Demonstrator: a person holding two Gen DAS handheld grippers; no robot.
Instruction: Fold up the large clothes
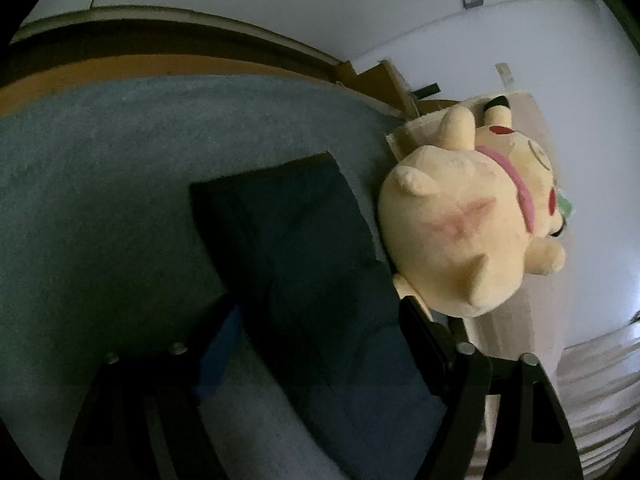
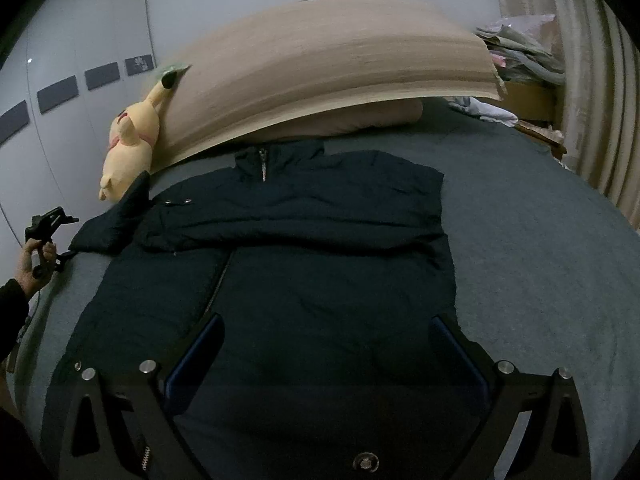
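The left gripper (image 1: 316, 320) is straddling the jacket (image 2: 280, 264) sleeve (image 1: 304, 240) at nine o'clock, jaws seemingly not yet pinching, for folding inward; the right gripper (image 2: 326, 356) is hovering spread above the hem.

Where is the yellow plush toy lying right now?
The yellow plush toy lies at the bed's left edge in the right wrist view, against the tan headboard, just beyond the dark jacket's left sleeve.

Jacket (image 2: 304, 240) on bed (image 2: 540, 240), plush toy (image 2: 128, 152) left.
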